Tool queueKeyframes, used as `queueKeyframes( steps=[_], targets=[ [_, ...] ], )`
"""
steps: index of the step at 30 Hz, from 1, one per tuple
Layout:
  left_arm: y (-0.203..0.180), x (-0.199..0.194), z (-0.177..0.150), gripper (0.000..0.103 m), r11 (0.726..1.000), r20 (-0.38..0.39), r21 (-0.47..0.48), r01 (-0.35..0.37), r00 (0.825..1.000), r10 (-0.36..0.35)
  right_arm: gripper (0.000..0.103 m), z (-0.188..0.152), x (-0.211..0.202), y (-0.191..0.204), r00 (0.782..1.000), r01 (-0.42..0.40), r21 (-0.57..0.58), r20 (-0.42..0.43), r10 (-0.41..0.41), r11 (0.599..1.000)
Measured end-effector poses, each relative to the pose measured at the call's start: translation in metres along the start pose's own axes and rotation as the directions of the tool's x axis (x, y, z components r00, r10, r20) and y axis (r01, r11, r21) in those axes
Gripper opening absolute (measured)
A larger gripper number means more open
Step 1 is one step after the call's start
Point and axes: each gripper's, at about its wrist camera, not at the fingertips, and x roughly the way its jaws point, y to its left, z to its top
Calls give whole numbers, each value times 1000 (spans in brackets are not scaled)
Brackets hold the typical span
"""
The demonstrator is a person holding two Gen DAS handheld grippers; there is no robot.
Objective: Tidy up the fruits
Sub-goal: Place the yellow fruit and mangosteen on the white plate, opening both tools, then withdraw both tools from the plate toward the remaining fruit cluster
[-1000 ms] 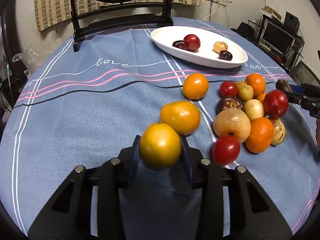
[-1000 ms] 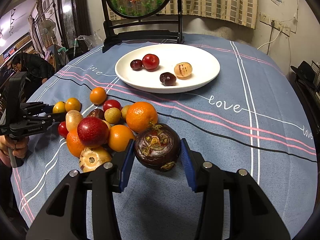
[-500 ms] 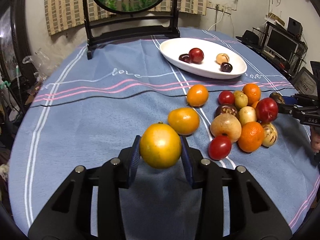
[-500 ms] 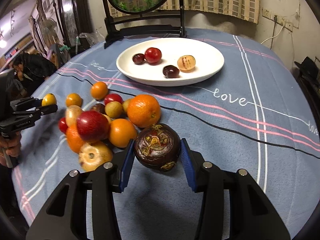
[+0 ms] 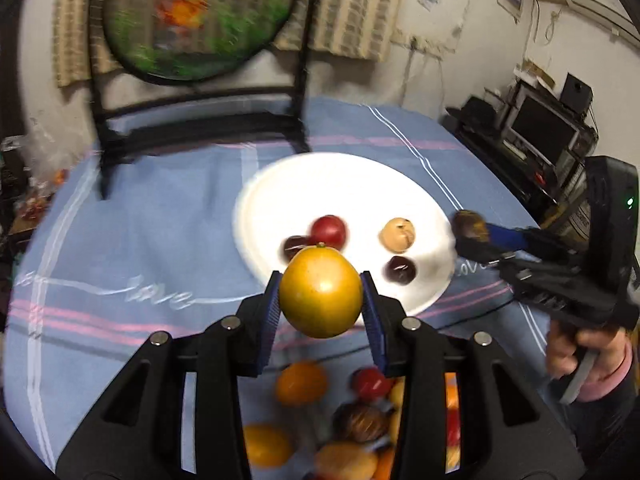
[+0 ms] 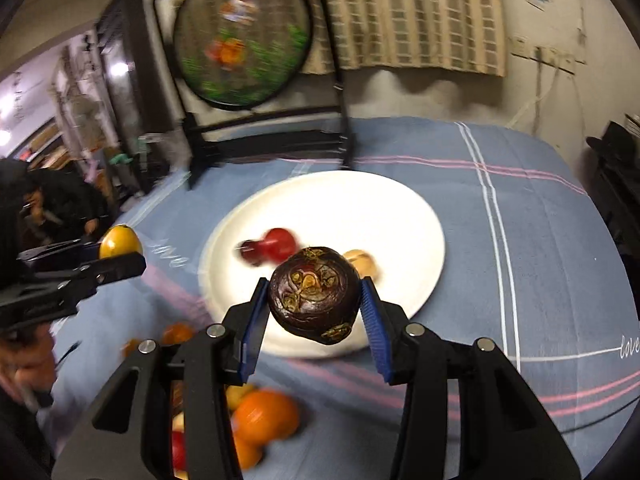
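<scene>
My left gripper point(image 5: 321, 298) is shut on a yellow-orange fruit point(image 5: 320, 292) and holds it in the air at the near edge of the white plate point(image 5: 320, 184). My right gripper point(image 6: 313, 300) is shut on a dark purple fruit point(image 6: 313, 294) above the plate's near rim point(image 6: 400, 200). The plate holds a red fruit point(image 5: 328, 230), two dark fruits point(image 5: 400, 270) and a tan fruit point(image 5: 396, 234). The right gripper also shows at the plate's right edge in the left wrist view point(image 5: 470, 228). The left gripper shows at the left in the right wrist view point(image 6: 120, 246).
A pile of loose fruits lies on the blue tablecloth below my grippers point(image 5: 320, 420) point(image 6: 248, 420). A black stand with a round painted screen point(image 5: 192, 20) stands behind the plate. A person point(image 6: 48, 200) sits at far left. Electronics point(image 5: 548, 120) stand beside the table at right.
Both grippers have risen and moved forward from the fruit pile to the plate, each still carrying its fruit. The views are blurred by the motion.
</scene>
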Motion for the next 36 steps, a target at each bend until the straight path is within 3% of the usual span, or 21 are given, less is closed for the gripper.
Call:
queueKeyframes(
  steps=[8, 18, 19, 21, 22, 24, 28, 32, 36],
  targets=[
    [-24, 72, 8, 39, 999, -122, 50, 19, 992, -13, 45, -4, 42, -26, 995, 47, 32, -91, -43, 998],
    [-15, 110, 8, 40, 999, -229, 42, -16, 973, 25, 47, -2, 55, -30, 996, 27, 35, -91, -24, 999],
    [-15, 113, 8, 42, 999, -232, 41, -24, 972, 33, 49, -2, 55, -29, 996, 24, 29, -85, -21, 999],
    [-15, 115, 8, 59, 998, -225, 41, -48, 973, 56, 55, -4, 53, -25, 996, 29, 12, -81, -28, 999],
    [-15, 113, 9, 71, 997, -216, 39, -65, 974, 71, 55, -4, 50, -23, 996, 27, 2, -80, -27, 1000],
    [-14, 96, 10, 75, 996, -175, 36, -82, 981, 87, 55, -3, 35, -16, 998, 29, -28, -49, -30, 999],
    [-12, 40, -1, 93, 991, -73, 56, -124, 989, 128, 55, -3, -4, 0, 999, 12, -66, 31, -10, 998],
    [-3, -22, -36, 100, 986, 23, 36, -163, 986, 163, 55, -23, -34, 17, 997, -62, -80, 40, 66, 995],
    [10, -59, -88, 101, 987, 68, -55, -153, 985, 157, 55, -59, -55, 33, 988, -147, -104, 33, 151, 984]
  ],
)
